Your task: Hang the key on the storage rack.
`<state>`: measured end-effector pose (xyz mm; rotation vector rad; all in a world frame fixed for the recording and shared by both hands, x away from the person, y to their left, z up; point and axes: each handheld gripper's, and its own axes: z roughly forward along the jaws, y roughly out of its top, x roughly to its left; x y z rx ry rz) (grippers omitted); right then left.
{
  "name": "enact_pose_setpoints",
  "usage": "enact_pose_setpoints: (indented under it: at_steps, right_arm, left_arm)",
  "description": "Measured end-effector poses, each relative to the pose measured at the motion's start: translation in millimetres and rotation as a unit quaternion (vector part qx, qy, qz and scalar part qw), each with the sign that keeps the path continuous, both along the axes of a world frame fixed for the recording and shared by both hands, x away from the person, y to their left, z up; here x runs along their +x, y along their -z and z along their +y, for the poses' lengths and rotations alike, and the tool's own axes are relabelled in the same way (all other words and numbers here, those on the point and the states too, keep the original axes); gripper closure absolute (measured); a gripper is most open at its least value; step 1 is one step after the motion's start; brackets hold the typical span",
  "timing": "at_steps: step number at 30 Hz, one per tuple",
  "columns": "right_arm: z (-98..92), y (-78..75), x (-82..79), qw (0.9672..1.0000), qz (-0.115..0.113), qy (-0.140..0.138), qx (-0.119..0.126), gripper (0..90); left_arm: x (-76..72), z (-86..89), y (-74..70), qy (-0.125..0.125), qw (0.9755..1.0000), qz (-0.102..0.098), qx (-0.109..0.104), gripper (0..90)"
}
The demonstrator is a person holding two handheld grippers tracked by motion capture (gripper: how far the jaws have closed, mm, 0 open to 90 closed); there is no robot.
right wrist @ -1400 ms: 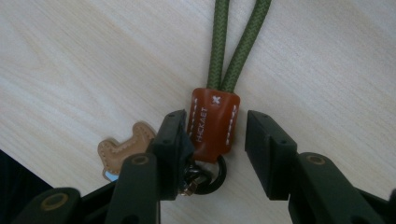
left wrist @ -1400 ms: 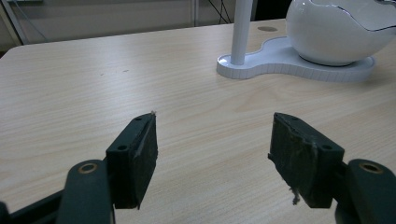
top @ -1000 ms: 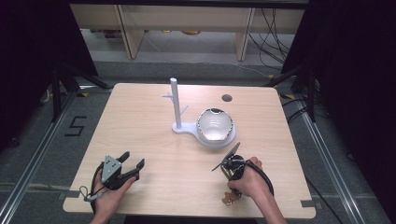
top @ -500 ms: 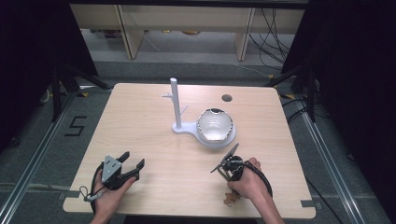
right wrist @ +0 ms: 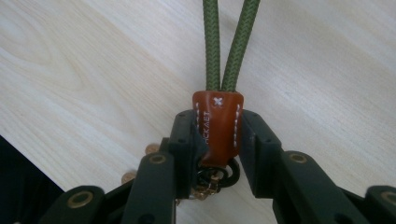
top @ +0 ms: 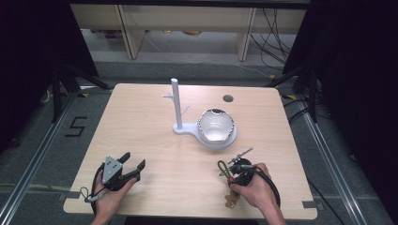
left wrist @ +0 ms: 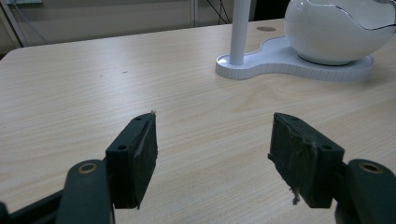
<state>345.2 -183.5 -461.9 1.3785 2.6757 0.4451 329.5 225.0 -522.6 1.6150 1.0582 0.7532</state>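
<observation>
Pale wooden table [top: 141, 117], dark floor and shelving behind. Near the middle, a white stand [top: 175, 101] with small pegs, and a white bowl [top: 216, 125] on its base.

Since a second ago, only slight movement: right hand [top: 256, 190] drawn a little toward the near edge, away from the bowl. Left gripper [top: 134, 159] unmoved by the near left corner, jaws wide apart on nothing. Probably a lift just begun, perhaps toward a peg.

Right gripper [right wrist: 217, 135] near the near right corner, jaws clamped on the brown leather tab [right wrist: 217, 123] of a keychain. Green cord [right wrist: 211, 46] looping forward beyond the jaw tips, dark rings [right wrist: 219, 175] tucked behind them. Tab gripped squarely by its sides.
</observation>
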Motion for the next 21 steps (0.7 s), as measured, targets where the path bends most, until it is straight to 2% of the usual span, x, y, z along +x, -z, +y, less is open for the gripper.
enact_pose_setpoints:
  at_steps: [2, 3, 5, 6, 10, 11, 12, 13, 14, 15, 16, 17, 19, 20, 21]
  right_arm:
    - [-1.0, -0.6, -1.4, 1.0, -0.008, -0.002, 0.004, 68.9]
    - [-1.1, -1.3, -6.9, 0.9994, -0.024, 0.01, 0.023, 69.0]
    - [-1.4, -1.6, -8.5, 0.9991, -0.029, 0.012, 0.03, 69.0]
    - [-4.0, -1.1, -11.6, 0.9976, -0.052, 0.007, 0.044, 69.1]
    - [-7.5, -0.7, -18.5, 0.9942, -0.081, 0.003, 0.071, 69.1]
    - [-8.8, 0.1, -18.5, 0.993, -0.091, -0.006, 0.075, 69.0]
    - [-9.4, 0.6, -20.1, 0.9916, -0.097, -0.007, 0.085, 69.0]
    - [-9.4, 0.6, -20.1, 0.9916, -0.097, -0.007, 0.085, 69.0]
    - [-11.1, 1.3, -23.9, 0.9887, -0.114, -0.005, 0.097, 69.0]
    - [-12.0, 1.6, -24.7, 0.9871, -0.123, -0.005, 0.102, 69.0]
    - [-12.2, 1.4, -26.1, 0.9865, -0.125, 0.001, 0.106, 69.0]
    - [-13.2, 2.5, -26.5, 0.9843, -0.137, -0.001, 0.111, 69.0]
    - [-14.4, 2.8, -27.0, 0.9834, -0.14, -0.002, 0.116, 69.0]
    - [-15.7, 4.6, -25.8, 0.9813, -0.153, -0.015, 0.116, 69.0]
    - [-15.2, 3.7, -27.0, 0.9822, -0.146, -0.01, 0.117, 69.0]
  left_arm:
    - [0.0, 0.0, 0.0, 0.0, 1.0, 0.0, 0.0, 31.7]
    - [0.0, 0.0, 0.0, -0.001, 1.0, 0.0, 0.0, 31.8]
    - [0.0, -0.1, 0.0, -0.001, 1.0, 0.0, 0.0, 31.8]
    - [0.0, -0.1, 0.0, -0.001, 1.0, 0.0, 0.0, 31.8]
    - [0.0, 0.1, 0.0, -0.001, 1.0, 0.0, -0.001, 31.8]
    - [0.0, 0.1, 0.0, -0.001, 1.0, 0.0, -0.001, 31.8]
    - [0.0, 0.1, 0.0, -0.001, 1.0, 0.0, 0.0, 31.8]
    - [0.0, 0.1, 0.0, -0.001, 1.0, 0.0, 0.0, 31.8]
    - [0.0, 0.0, 0.0, -0.001, 1.0, 0.0, 0.0, 31.8]
    - [-0.1, -0.1, 0.0, 0.0, 1.0, 0.0, 0.001, 31.8]
    - [0.0, -0.1, 0.0, 0.0, 1.0, 0.0, 0.001, 31.8]
    - [0.0, -0.2, 0.0, -0.001, 1.0, 0.0, 0.001, 31.8]
    - [0.0, -0.2, 0.0, -0.001, 1.0, 0.0, 0.001, 31.8]
    - [0.0, -0.2, 0.0, -0.001, 1.0, 0.0, 0.001, 31.8]
    - [-0.1, -0.1, 0.0, -0.001, 1.0, 0.0, 0.001, 31.7]
